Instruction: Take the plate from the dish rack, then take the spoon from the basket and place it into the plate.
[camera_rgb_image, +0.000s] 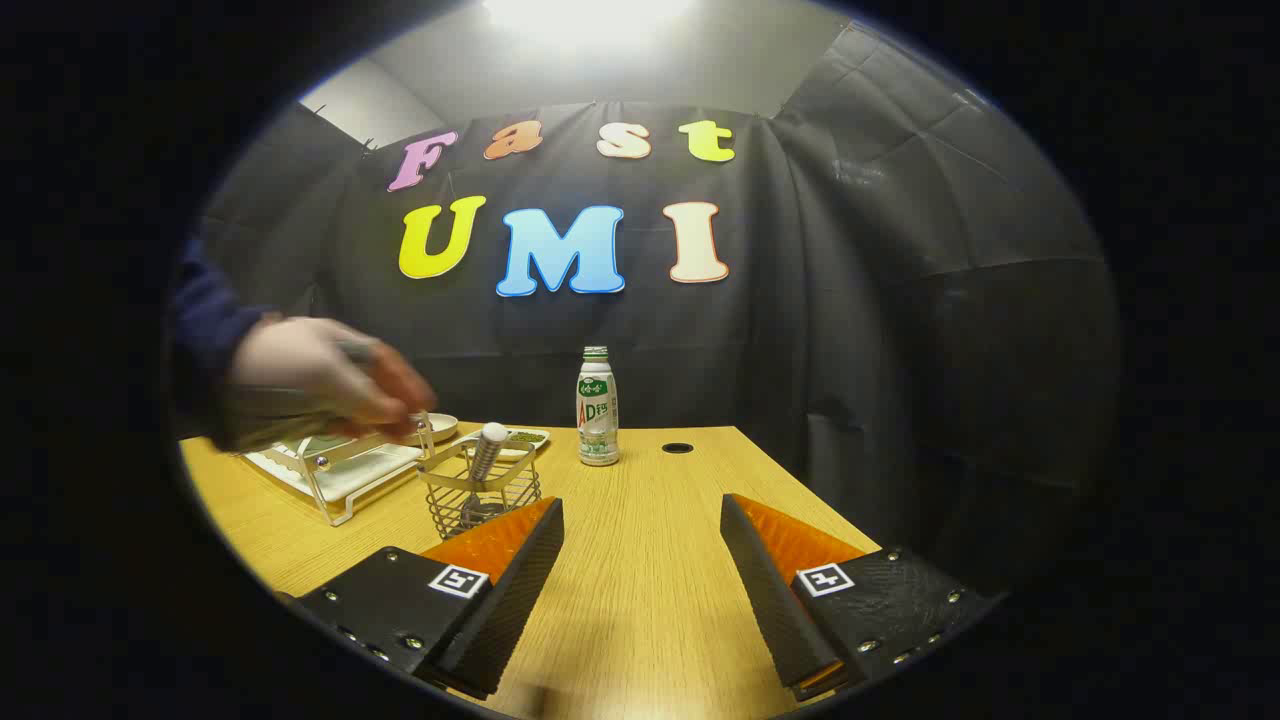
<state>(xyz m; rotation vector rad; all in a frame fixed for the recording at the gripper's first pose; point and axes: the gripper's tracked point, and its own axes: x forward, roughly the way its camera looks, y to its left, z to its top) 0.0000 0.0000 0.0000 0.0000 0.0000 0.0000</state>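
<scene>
My gripper (640, 520) is open above the wooden table (650, 600), with only bare tabletop between its fingers. A wire basket (482, 492) stands just ahead of the left finger, and a spoon (487, 452) stands upright in it, handle up. Beyond the basket to the left sits the dish rack (335, 470) on a white tray. A person's blurred hand (320, 385) reaches over the rack, apparently holding something I cannot make out. A small plate or dish (440, 427) shows just right of the hand, behind the rack.
A plastic drink bottle (598, 408) stands upright at the back of the table, right of the basket. A flat dish with green patches (520, 438) lies behind the basket. A round hole (677, 447) is in the tabletop near the far edge.
</scene>
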